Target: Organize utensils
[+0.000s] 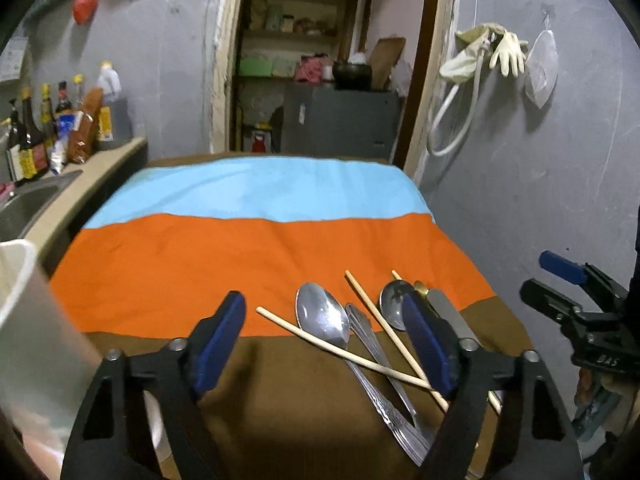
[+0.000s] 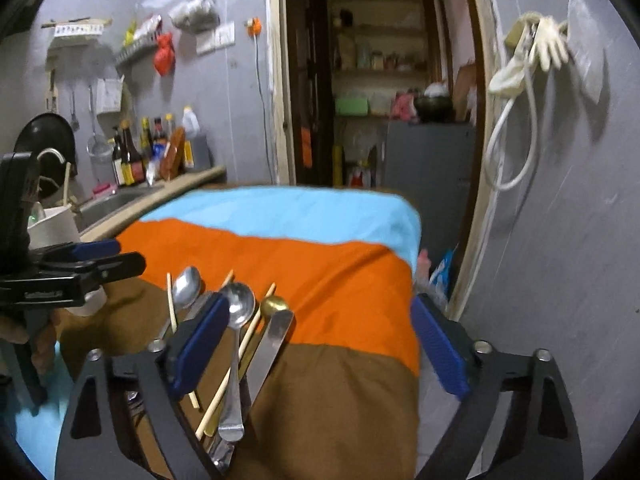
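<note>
A heap of utensils lies on the brown band of the striped cloth (image 1: 200, 264). It holds a large spoon (image 1: 322, 316), a fork (image 1: 372, 344), a smaller spoon (image 1: 394, 304), a knife (image 1: 448, 312) and crossed chopsticks (image 1: 344, 350). My left gripper (image 1: 324, 344) hovers open over the heap, its pads touching nothing. My right gripper (image 2: 320, 348) is open too. Its left finger stands over the smaller spoon (image 2: 240, 304), a gold spoon (image 2: 274, 304) and the knife (image 2: 272, 344), and its right finger hangs past the cloth's right edge. Each gripper shows in the other's view, the right (image 1: 548, 280) and the left (image 2: 120, 254).
A white cup (image 1: 24, 320) stands at the left, close to my left gripper. Behind it are a sink (image 2: 116, 202) and a counter with sauce bottles (image 1: 28, 136). A grey wall (image 1: 540, 200) runs close along the table's right side. A doorway opens behind the table.
</note>
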The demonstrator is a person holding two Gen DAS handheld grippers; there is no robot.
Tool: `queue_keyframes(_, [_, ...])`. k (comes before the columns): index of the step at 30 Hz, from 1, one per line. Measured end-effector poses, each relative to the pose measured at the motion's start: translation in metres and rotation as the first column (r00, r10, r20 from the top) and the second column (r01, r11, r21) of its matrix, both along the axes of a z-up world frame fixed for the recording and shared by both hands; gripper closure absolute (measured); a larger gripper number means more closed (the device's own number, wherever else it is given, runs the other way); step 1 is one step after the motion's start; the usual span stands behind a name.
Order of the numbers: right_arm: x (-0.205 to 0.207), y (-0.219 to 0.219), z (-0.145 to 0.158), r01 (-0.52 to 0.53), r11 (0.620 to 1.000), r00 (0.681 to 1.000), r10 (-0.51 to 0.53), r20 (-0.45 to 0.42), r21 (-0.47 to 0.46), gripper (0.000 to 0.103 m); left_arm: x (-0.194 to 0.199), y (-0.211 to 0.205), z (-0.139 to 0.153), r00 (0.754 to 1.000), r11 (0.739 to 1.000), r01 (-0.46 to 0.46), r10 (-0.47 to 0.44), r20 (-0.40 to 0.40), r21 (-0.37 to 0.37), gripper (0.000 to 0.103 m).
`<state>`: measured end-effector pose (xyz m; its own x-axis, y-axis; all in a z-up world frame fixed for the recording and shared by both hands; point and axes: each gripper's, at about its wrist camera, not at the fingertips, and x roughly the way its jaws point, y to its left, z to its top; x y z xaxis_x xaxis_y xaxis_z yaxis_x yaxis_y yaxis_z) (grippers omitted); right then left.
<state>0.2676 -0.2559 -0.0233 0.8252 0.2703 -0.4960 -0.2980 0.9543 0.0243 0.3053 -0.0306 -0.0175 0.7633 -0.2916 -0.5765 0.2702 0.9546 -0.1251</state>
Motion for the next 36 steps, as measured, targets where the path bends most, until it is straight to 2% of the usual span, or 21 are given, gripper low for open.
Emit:
queue_keyframes(3, [0.011, 0.005, -0.006, -0.006, 1.0, 0.998, 0.005, -0.055, -0.018, 0.032, 0.013, 0.0, -0.007, 0.999, 1.0, 0.015, -0.016, -0.047, -0.003, 0.051])
queue_keyframes(8, [0.029, 0.015, -0.019, -0.035, 0.999, 0.987, 0.029, -0.16, -0.037, 0.052, 0.035, 0.008, -0.017, 0.993, 0.999, 0.017, -0.022, -0.114, -0.044, 0.069])
queue_keyframes(11, [0.035, 0.022, -0.024, -0.054, 0.997, 0.98, 0.042, -0.196, -0.06, 0.053, 0.043, 0.012, -0.024, 0.987, 0.996, 0.024, -0.037, -0.155, -0.084, 0.073])
queue_keyframes(15, [0.04, 0.03, -0.028, -0.079, 0.993, 0.972, 0.058, -0.228, -0.085, 0.054, 0.053, 0.021, -0.035, 0.972, 0.988, 0.029, -0.064, -0.228, -0.15, 0.074])
queue_keyframes(19, [0.043, 0.035, -0.032, -0.095, 0.99, 0.966, 0.067, -0.252, -0.102, 0.053, 0.054, 0.027, -0.032, 0.967, 0.983, 0.039, -0.082, -0.24, -0.179, 0.075])
queue_keyframes(21, [0.045, 0.038, -0.034, -0.103, 0.99, 0.961, 0.073, -0.269, -0.099, 0.054, 0.055, 0.029, -0.033, 0.964, 0.981, 0.04, -0.087, -0.25, -0.188, 0.087])
queue_keyframes(25, [0.048, 0.043, -0.036, -0.108, 0.99, 0.955, 0.078, -0.287, -0.091, 0.054, 0.056, 0.03, -0.032, 0.962, 0.98, 0.037, -0.088, -0.259, -0.194, 0.095])
queue_keyframes(27, [0.048, 0.047, -0.037, -0.118, 0.988, 0.951, 0.084, -0.297, -0.101, 0.057, 0.055, 0.028, -0.031, 0.963, 0.979, 0.041, -0.091, -0.253, -0.197, 0.098])
queue_keyframes(31, [0.045, 0.045, -0.035, -0.121, 0.989, 0.951, 0.092, -0.296, -0.082, 0.071, 0.052, 0.029, -0.03, 0.966, 0.977, 0.052, -0.103, -0.238, -0.208, 0.1])
queue_keyframes(36, [0.047, 0.032, -0.036, -0.077, 0.997, 0.946, 0.068, -0.318, -0.015, 0.074, 0.051, 0.025, -0.03, 0.966, 0.976, 0.058, -0.108, -0.235, -0.21, 0.1])
